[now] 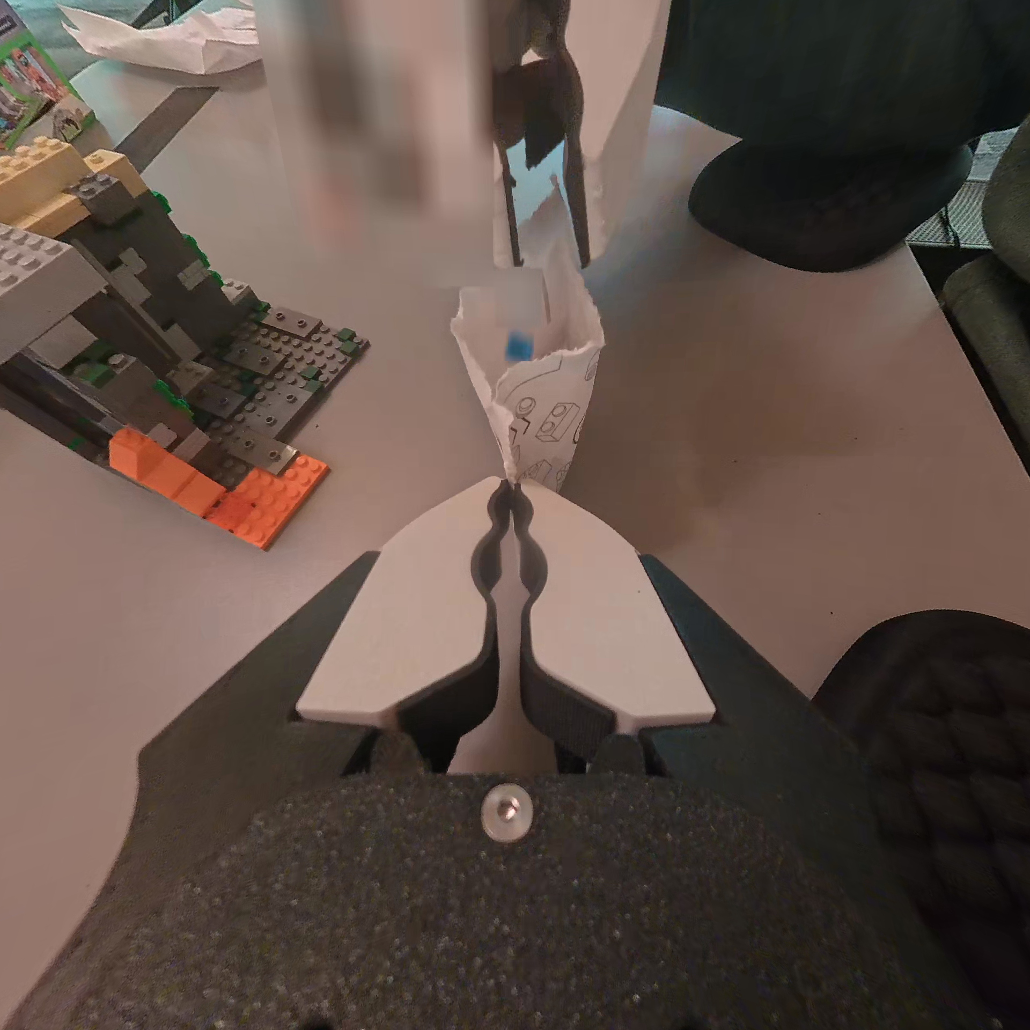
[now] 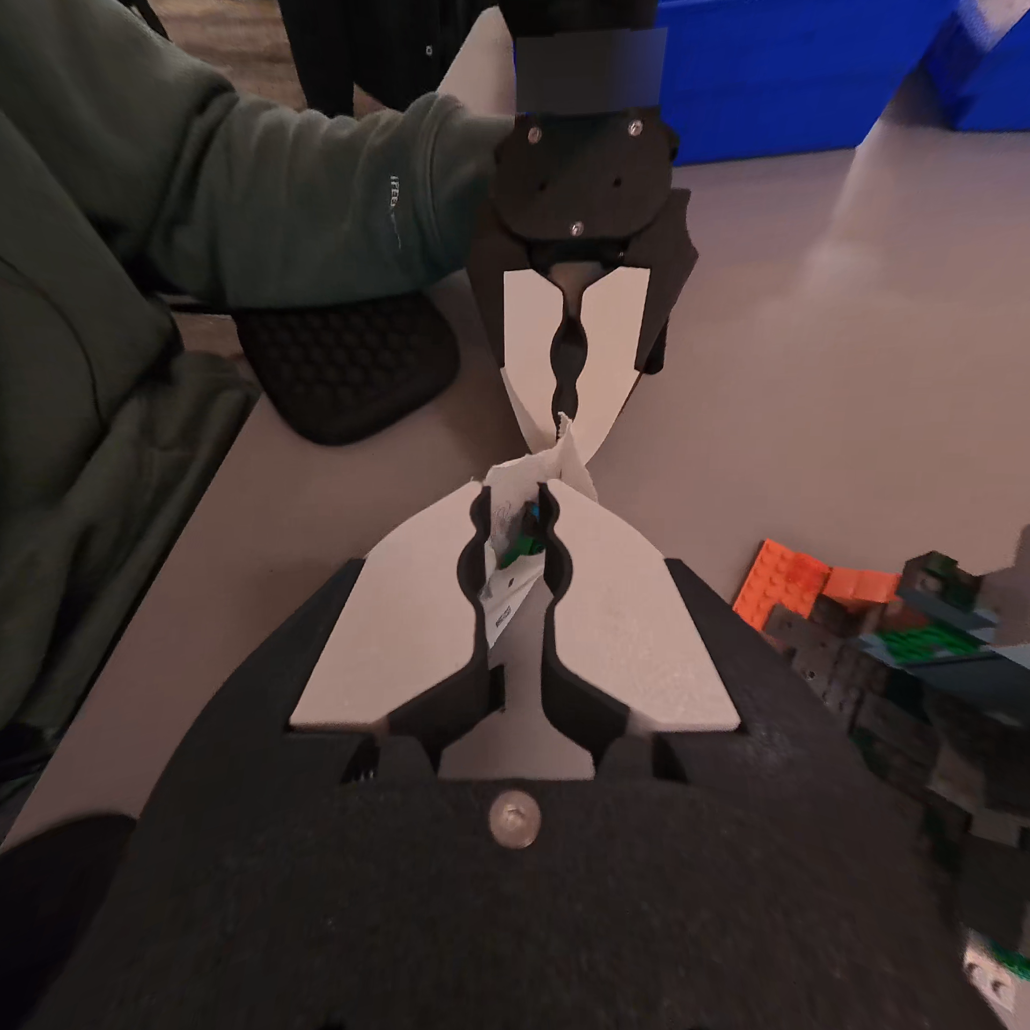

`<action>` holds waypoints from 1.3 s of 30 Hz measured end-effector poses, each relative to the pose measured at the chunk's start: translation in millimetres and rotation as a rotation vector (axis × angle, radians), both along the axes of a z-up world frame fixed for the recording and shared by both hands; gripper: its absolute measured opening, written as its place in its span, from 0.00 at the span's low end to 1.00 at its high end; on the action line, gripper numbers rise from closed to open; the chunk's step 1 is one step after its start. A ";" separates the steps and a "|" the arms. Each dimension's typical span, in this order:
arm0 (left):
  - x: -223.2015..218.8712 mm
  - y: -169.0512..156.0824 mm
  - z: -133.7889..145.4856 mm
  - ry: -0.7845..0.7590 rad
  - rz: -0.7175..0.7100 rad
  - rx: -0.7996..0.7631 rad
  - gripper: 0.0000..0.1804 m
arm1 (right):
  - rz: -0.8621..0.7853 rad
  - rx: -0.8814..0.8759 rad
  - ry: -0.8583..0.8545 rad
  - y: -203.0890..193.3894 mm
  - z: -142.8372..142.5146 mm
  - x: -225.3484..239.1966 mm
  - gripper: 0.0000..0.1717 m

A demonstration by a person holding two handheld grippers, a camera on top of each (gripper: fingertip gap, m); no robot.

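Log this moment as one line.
left tongs: shut on torn paper bag | right tongs: around bag's open end | brick model: on table

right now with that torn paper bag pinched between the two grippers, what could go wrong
The left gripper pinches only a thin torn corner of the paper bag; the ragged edge could rip further and slip free.

The bag's top is torn open with small bricks inside; tilting it could spill them onto the table.

The brick model stands near; a sudden jerk could knock it.

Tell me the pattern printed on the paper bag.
Black outline drawings of toy bricks on the white paper bag, clearest in the left wrist view.
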State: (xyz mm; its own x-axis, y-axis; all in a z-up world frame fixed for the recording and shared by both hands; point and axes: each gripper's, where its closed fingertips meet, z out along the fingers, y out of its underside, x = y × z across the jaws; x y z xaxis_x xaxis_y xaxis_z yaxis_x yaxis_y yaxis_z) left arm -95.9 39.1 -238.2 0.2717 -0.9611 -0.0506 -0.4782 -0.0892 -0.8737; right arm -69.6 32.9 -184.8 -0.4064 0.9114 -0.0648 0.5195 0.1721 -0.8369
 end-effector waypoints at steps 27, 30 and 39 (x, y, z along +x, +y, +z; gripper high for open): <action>-0.6 0.2 -0.2 0.001 0.002 -0.001 0.00 | -0.226 0.130 -0.590 72.0 -100.4 97.7 0.11; -0.6 0.3 -0.2 0.001 0.002 -0.002 0.00 | -0.221 0.146 -0.590 70.9 -101.2 96.1 0.10; -0.4 0.5 -0.2 0.003 0.004 0.000 0.00 | -0.205 0.148 -0.548 64.6 -94.6 87.7 0.04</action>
